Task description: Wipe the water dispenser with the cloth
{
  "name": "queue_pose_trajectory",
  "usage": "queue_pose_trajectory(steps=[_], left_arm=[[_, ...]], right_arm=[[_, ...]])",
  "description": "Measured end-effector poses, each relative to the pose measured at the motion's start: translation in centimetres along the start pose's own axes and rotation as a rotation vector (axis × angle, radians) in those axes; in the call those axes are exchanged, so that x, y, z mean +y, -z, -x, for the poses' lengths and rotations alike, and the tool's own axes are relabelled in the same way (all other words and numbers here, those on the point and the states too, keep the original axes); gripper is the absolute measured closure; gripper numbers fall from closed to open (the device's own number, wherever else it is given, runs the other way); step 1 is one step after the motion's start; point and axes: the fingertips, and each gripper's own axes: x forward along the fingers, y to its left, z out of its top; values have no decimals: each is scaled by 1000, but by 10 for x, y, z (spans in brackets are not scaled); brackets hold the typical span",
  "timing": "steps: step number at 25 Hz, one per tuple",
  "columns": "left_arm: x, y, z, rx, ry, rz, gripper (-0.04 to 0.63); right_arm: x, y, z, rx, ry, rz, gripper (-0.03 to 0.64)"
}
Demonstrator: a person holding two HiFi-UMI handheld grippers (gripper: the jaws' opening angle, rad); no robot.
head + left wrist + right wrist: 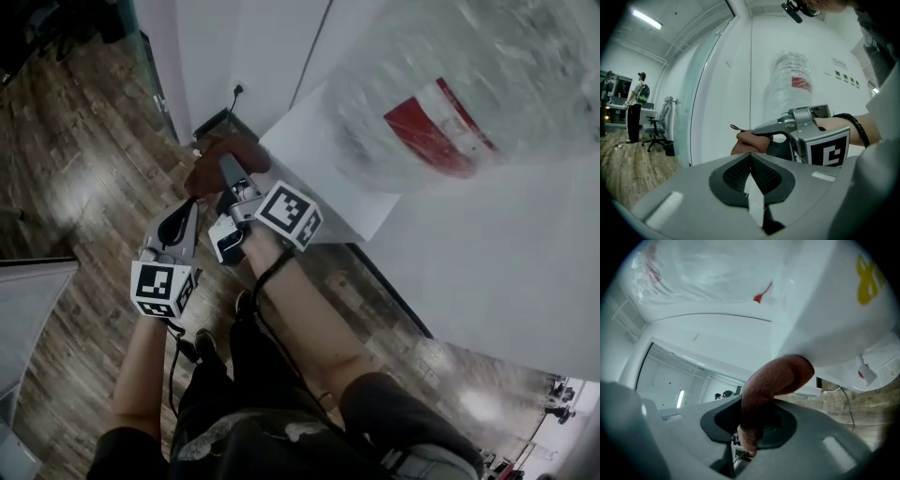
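A brown cloth is bunched in my right gripper, which is shut on it and presses it against the lower side of the white water dispenser. In the right gripper view the cloth curls up from the jaws onto the dispenser's white wall. A clear water bottle with a red label sits on top. My left gripper hangs just left of the right one, shut with nothing in it. It looks at the right gripper and the cloth.
Dark wood floor runs to the left. A wall socket with a cable is behind the dispenser. A glass partition stands at left, with a person and an office chair far off. The operator's legs are below.
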Motion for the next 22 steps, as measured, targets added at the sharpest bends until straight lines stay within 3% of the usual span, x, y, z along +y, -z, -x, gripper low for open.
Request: queue_pose_trajectory(steps=[6,11,18,22], left_arm=[[-25,-57,31,-51,46,-1,577],[-32,-70,86,-58,89,1,577],[-65,-70,155,-69,247,-8,577],[-86,-52,187,-47,329,4,577]], right_arm=[[71,4,34,-16,-63,24,552],[105,36,88,-48,-59,75,552],[113,86,175,-135,62,192,552],[96,127,221,-103,185,329,552]])
